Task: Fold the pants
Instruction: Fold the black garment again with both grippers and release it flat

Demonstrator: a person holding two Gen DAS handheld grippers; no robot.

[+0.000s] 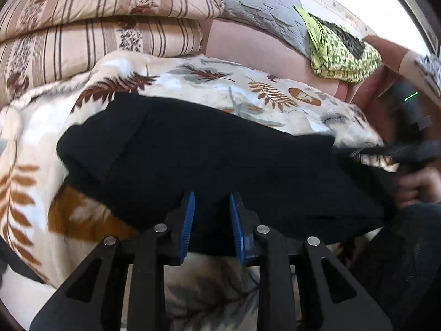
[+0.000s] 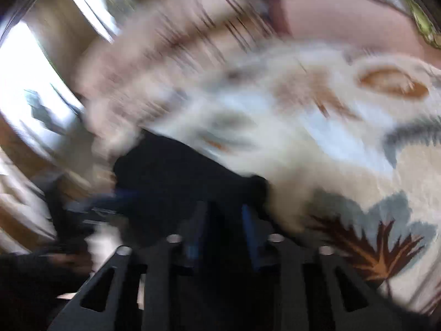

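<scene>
Black pants (image 1: 209, 160) lie across a leaf-print blanket (image 1: 234, 88). My left gripper (image 1: 212, 207) has its blue pads (image 1: 188, 220) a little apart, with the near edge of the pants between them. In the blurred right wrist view, my right gripper (image 2: 223, 220) also has dark pants fabric (image 2: 176, 171) between its blue pads (image 2: 249, 229). The right gripper also shows at the right edge of the left wrist view (image 1: 408, 151), at the pants' far right end, with a hand behind it.
Striped folded quilts (image 1: 96, 22) are stacked at the back left. A grey quilted cover (image 1: 261, 8) and a green patterned cloth (image 1: 339, 49) lie at the back right on a pink sheet (image 1: 248, 47). A bright window (image 2: 24, 63) shows on the left.
</scene>
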